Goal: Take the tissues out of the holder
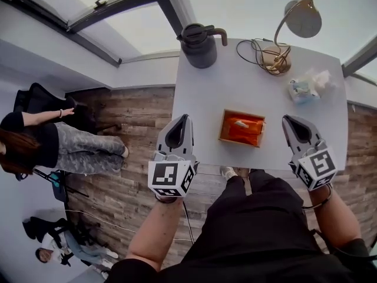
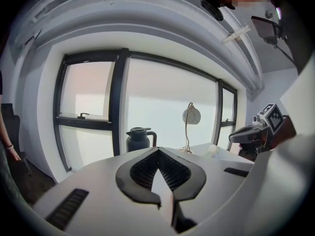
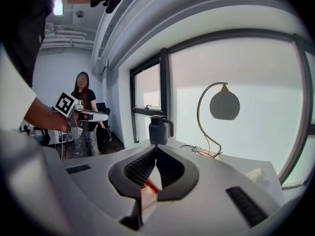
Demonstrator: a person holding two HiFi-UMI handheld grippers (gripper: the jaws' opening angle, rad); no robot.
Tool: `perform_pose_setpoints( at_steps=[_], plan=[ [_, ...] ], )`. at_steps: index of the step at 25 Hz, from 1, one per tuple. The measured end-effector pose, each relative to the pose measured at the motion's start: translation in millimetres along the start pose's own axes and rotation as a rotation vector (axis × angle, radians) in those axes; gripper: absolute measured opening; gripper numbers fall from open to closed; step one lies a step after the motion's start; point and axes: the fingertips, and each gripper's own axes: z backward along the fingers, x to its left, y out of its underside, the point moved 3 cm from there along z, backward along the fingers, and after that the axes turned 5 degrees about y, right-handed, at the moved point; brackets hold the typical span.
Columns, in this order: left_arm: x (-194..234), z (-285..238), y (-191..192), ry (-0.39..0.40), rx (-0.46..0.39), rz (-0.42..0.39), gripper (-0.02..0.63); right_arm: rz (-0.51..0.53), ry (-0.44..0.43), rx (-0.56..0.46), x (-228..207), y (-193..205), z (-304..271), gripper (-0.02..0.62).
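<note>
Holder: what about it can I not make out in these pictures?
- Head view: holder too small to count tissues.
- Right gripper view: right gripper hides it, except an orange sliver through its jaws.
- Left gripper view: left gripper hides it wholly.

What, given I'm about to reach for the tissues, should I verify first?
1. Tissues sit in the holder: ok.
2. Holder lies between both claws, nothing over it: ok.
3. Left claw open for a grasp: not ok, shut.
4. Right claw open: not ok, shut.
5. Jug and lamp stand apart from holder: ok.
6. Holder fastened down: cannot tell.
</note>
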Motion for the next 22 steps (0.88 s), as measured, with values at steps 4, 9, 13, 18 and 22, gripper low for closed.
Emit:
perform_pose_setpoints(
  at_steps=[4, 9, 13, 18, 22],
  plan=[
    [-8, -3, 7, -0.012, -0.001, 0.004, 0.003, -0.012, -0.063, -0.012, 2, 10, -2, 0.005],
    [-20, -12, 19, -0.013, 0.022, 0.005, 0.003, -0.051, -0.136, 0.002, 11, 26, -14, 0.005],
    [-29, -19, 37, -0.018, 0.054, 0.001, 0.003, -0.064, -0.207, 0.055, 22, 51, -19, 0.006],
    [-34, -26, 45, -0.039, 0.037, 0.015, 0.003, 0.031, -0.2, 0.095, 26, 62, -23, 0.009],
    [-37, -32, 53, -0.031, 0.05, 0.012, 0.003, 0.021, -0.244, 0.107, 29, 74, -25, 0.07]
  ],
)
